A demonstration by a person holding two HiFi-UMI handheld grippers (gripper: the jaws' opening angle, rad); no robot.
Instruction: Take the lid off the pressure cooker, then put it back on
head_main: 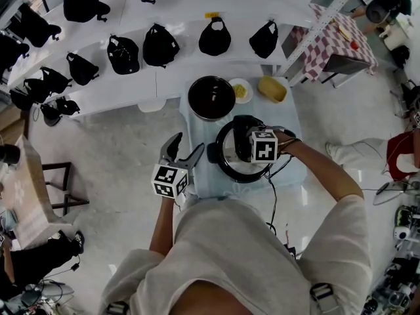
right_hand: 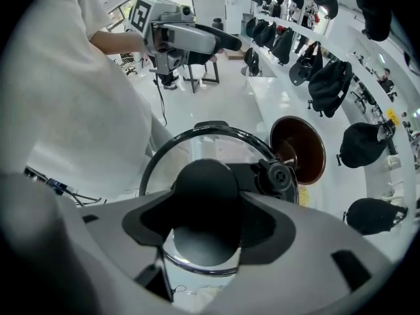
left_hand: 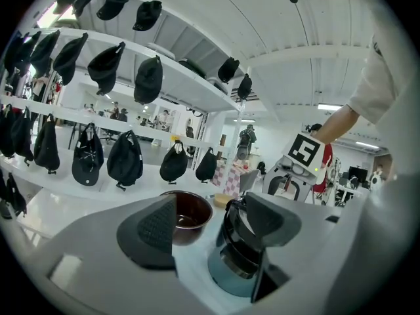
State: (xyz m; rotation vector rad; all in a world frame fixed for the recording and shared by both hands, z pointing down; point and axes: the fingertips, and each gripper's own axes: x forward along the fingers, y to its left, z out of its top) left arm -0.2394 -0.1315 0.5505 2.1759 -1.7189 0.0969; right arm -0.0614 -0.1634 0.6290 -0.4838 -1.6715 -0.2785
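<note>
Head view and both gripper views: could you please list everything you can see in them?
table: one, pale blue cover, centre
pressure cooker: one, black, on the table
lid: one, glass, black-rimmed, on the cooker
lid knob: one, black, lid's centre
pot: one, dark brown, behind the cooker
plate: one, white, beside the pot
container: one, yellow, beside the plate
bags: many, black, on white shelves
checked table: one, red and white, upper right
left tongs: one, grey, open, empty, left of the cooker
right tongs: one, grey, pads against the lid knob
</note>
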